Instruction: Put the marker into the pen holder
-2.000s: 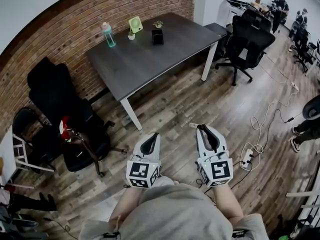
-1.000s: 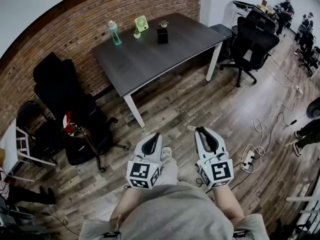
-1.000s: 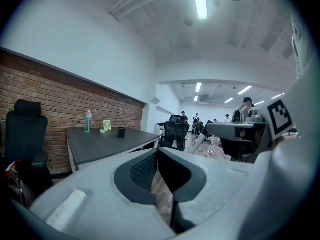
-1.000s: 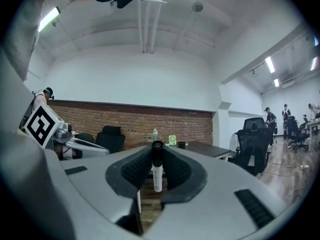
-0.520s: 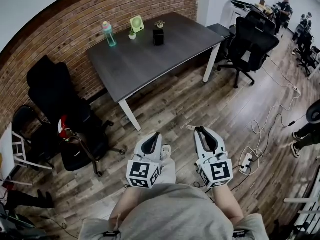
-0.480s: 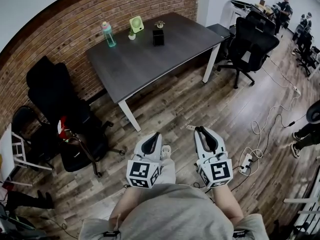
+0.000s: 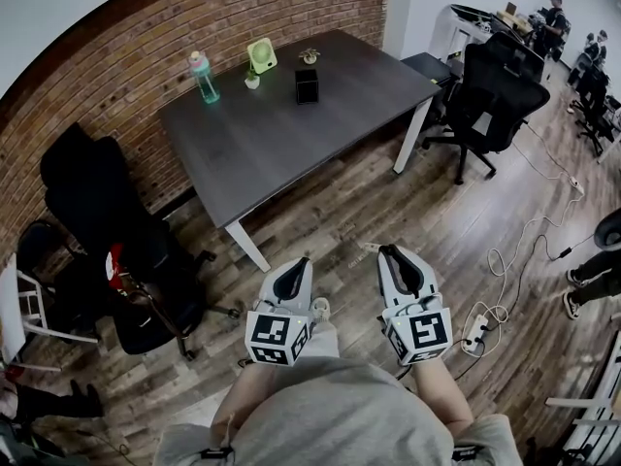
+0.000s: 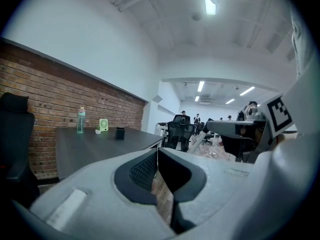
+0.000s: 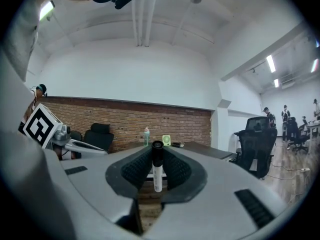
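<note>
Well away from the table (image 7: 291,134), right tool (image 9: 158,160) clamps the marker (image 9: 158,178) upright; left tool (image 8: 157,156) closed, empty.

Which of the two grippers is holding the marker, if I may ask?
The right gripper: a black-capped white marker is clamped between its jaws, while the left gripper is shut on nothing.

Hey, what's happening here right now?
A person stands back from the dark table, a gripper in each hand. The right gripper is shut on a white marker with a black cap. The left gripper is shut with nothing in it. The black pen holder sits on the table, well ahead of both grippers.
</note>
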### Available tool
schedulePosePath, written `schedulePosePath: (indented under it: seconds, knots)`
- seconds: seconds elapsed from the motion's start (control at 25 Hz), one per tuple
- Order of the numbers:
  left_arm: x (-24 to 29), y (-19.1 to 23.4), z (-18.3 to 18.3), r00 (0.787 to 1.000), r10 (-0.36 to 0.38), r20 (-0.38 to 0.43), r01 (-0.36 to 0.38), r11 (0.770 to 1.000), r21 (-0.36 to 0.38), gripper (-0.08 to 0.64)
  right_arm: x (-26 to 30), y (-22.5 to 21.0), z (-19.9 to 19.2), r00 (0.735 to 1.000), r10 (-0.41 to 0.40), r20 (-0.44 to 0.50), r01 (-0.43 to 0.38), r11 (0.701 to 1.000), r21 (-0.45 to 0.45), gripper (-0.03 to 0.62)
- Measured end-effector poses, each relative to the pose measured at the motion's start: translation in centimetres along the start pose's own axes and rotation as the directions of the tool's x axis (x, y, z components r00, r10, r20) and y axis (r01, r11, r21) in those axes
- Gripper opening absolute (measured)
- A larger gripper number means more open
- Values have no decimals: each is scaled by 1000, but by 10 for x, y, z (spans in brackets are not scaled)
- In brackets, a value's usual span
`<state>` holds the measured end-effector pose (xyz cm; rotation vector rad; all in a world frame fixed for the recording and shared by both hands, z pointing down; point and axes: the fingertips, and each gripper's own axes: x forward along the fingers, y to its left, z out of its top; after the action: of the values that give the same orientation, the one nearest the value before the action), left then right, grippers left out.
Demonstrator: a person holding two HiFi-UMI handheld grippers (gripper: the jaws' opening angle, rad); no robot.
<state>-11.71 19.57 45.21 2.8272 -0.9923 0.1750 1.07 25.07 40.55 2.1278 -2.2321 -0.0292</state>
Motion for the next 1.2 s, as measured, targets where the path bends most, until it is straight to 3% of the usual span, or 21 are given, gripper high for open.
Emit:
schedulePosePath:
  seconds: [0.56,1.2]
  knots:
    - [109,83,33,1000,2,-14,-2,1000,-2,17,132,-48,14,1000,-13,-11,13,1000,-13,66]
    - [200,146,51,999,-24,-26,24,1000,0,17,241,-81,15,999,-34,-11,34,999,-10,66]
